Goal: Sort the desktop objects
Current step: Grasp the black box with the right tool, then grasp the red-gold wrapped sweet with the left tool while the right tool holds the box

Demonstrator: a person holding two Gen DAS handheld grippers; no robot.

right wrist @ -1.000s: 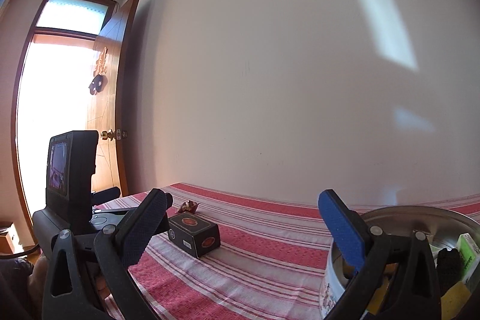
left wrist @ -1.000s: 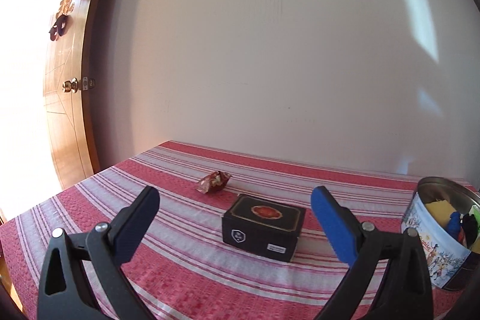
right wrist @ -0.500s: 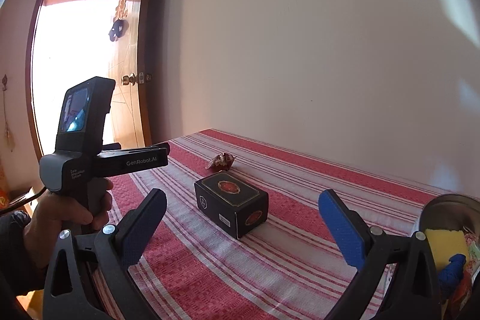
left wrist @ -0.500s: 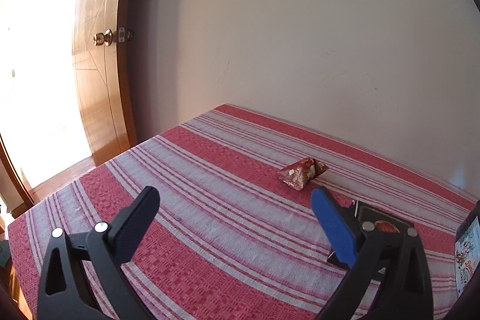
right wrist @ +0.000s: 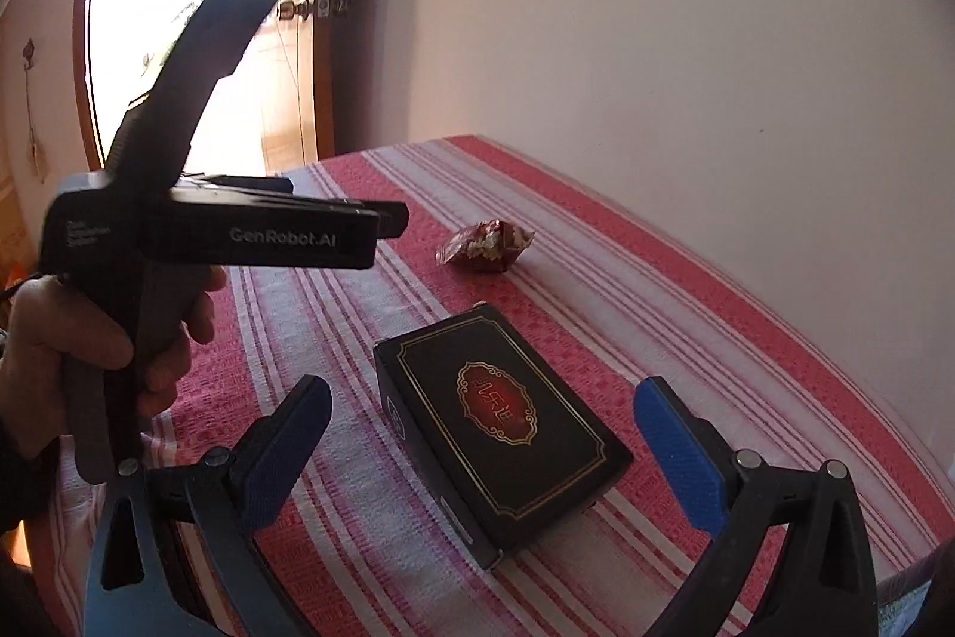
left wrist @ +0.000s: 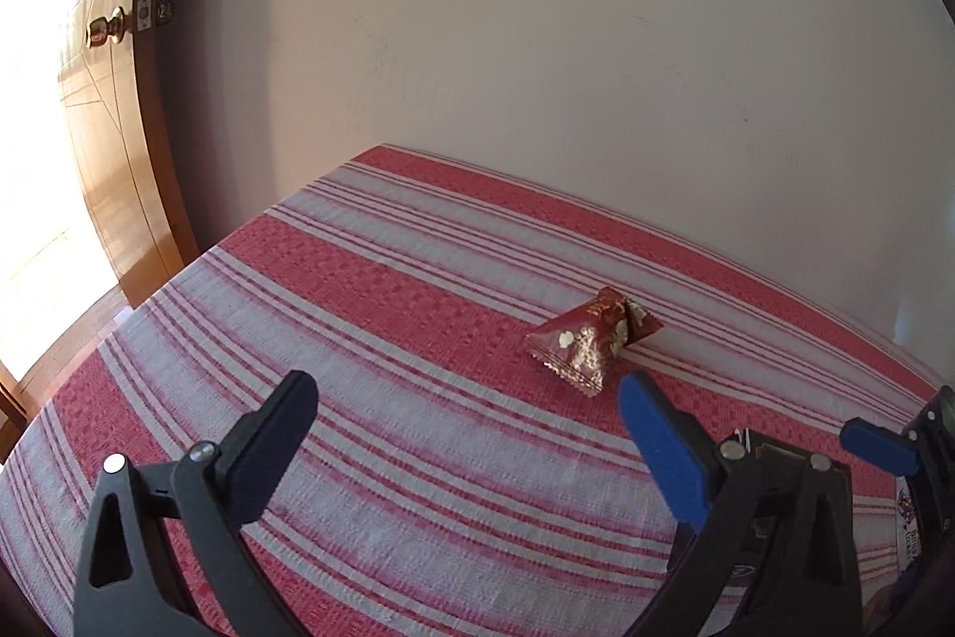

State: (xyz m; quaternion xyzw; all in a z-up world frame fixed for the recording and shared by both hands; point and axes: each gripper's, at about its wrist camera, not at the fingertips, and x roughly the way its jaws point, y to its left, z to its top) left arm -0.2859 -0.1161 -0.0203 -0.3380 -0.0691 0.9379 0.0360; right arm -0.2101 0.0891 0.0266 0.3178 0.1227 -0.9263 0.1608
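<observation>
Plain white wall [left wrist: 567, 40], wooden door [left wrist: 113, 147] open, sunlit

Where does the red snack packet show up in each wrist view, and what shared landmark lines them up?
Left wrist: red snack packet lies right of centre on the striped tablecloth, just beyond the left claw.
Right wrist: red snack packet sits centre, beyond the black box.
Shared landmark: the brass doorknob.

- Your left gripper [left wrist: 465, 434]: black frame, silver screws, blue pads [left wrist: 659, 449].
- Its body reads "GenRobot.AI" in white.
- Your right gripper [right wrist: 480, 443] matches: black frame, blue pads [right wrist: 680, 458].
</observation>
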